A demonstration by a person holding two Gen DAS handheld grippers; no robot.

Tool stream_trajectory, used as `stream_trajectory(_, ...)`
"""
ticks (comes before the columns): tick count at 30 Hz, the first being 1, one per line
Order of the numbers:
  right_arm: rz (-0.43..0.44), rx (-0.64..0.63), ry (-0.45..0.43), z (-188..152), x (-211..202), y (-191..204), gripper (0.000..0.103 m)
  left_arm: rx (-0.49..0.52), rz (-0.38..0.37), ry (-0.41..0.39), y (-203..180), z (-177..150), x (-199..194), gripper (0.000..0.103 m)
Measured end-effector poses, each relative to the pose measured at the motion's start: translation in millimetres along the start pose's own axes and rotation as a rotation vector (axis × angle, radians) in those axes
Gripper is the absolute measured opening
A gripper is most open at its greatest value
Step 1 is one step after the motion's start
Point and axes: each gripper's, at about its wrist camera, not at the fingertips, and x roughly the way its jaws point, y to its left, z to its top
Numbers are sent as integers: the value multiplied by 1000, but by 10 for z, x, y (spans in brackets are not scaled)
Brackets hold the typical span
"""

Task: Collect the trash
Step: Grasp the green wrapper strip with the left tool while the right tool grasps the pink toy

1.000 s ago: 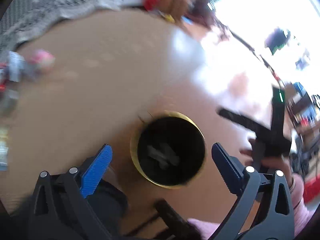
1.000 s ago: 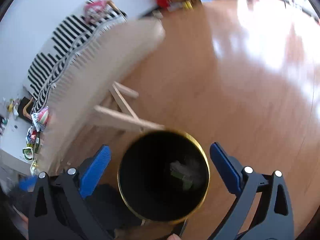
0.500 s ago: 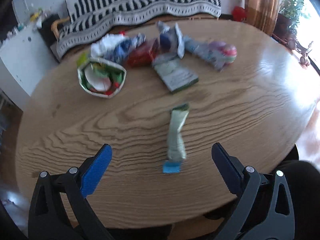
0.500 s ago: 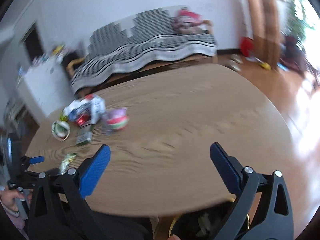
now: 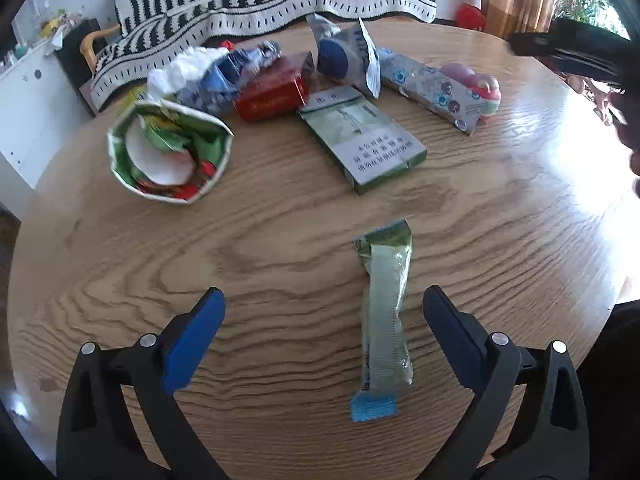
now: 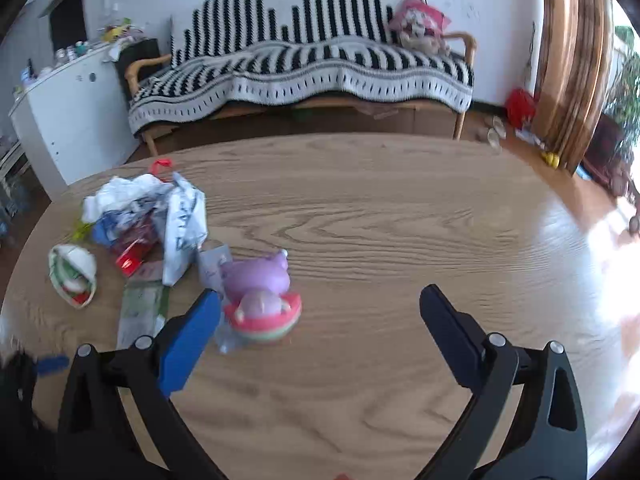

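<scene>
Trash lies on a round wooden table [image 5: 280, 248]. A long pale green wrapper [image 5: 386, 312] lies nearest, between the fingers of my open left gripper [image 5: 324, 332], closer to the right one. Farther back are a green-and-white paper cup [image 5: 170, 152] on its side, a flat green-grey box [image 5: 362, 138], a red box [image 5: 272, 94], crumpled white and blue wrappers [image 5: 212, 72] and a pink-and-purple toy container [image 5: 476, 84]. My right gripper [image 6: 320, 330] is open over bare wood, and the pink-and-purple container [image 6: 260, 300] sits just by its left finger.
A sofa under a black-and-white striped blanket [image 6: 304, 64] stands behind the table. A white cabinet [image 6: 68, 108] is at the left. Bright wooden floor [image 6: 616, 232] shows at the right. The other gripper's dark body [image 5: 576, 52] reaches in at the left wrist view's upper right.
A second ago both grippers were over a black, gold-rimmed bin on the floor. Both have swung up to the table; the left has moved closer to the green wrapper.
</scene>
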Motion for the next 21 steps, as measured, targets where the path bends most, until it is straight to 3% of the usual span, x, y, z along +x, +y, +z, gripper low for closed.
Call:
stream_trajectory(5, -28, 7, 36, -68, 371, 85, 96, -30, -45, -23, 19, 31, 45, 97)
stream_trajectory(9, -69, -76, 31, -81, 441, 212, 96, -48, -33, -48, 54, 51, 84, 97)
stream_trajectory(14, -37, -67, 40, -81, 494, 209, 96, -69, -18, -76, 138, 87, 112, 98)
stream_trajectory(17, 23, -66, 49, -89, 478, 220, 82, -66, -23, -66, 149, 113, 109, 98)
stream_trajectory(18, 70, -59, 57, -98, 475, 221, 69, -67, -19, -68, 141, 105, 89, 92)
stream_trajectory(19, 104, -50, 62, -99, 466, 219, 49, -67, -15, -84, 141, 98, 51, 68)
stream_trajectory(20, 123, -41, 65, -103, 440, 225, 45, -67, -2, -100, 146, 95, 12, 50)
stream_trajectory(21, 118, -41, 61, -115, 406, 238, 42, -80, 15, -101, 169, 104, -9, 20)
